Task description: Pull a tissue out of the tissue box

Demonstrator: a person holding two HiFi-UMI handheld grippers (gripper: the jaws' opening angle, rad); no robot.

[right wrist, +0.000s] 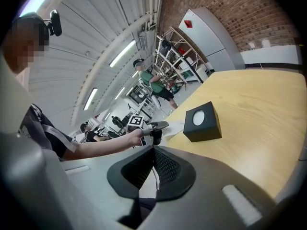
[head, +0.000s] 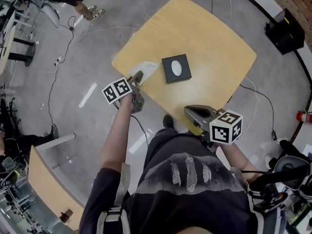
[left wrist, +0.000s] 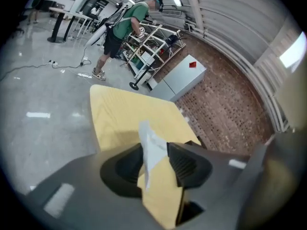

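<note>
white tissue (head: 146,70) lies on the table (head: 209,43) just left of the black tissue box (head: 176,68), loose between the parted jaws of the nearer left gripper (head: 137,76); the right gripper (head: 193,112) hangs back, pressed shut.

tissue box (head: 176,68): no print legible
marker cubes (head: 225,126): black-and-white coded squares, no letters or digits
grey cabinet (left wrist: 184,75): red diamond sign (left wrist: 192,64), too small to read

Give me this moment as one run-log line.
left hand-held gripper: jaws apart, tissue between them | right hand-held gripper: shut, empty | tissue box: on table, tissue out
</note>
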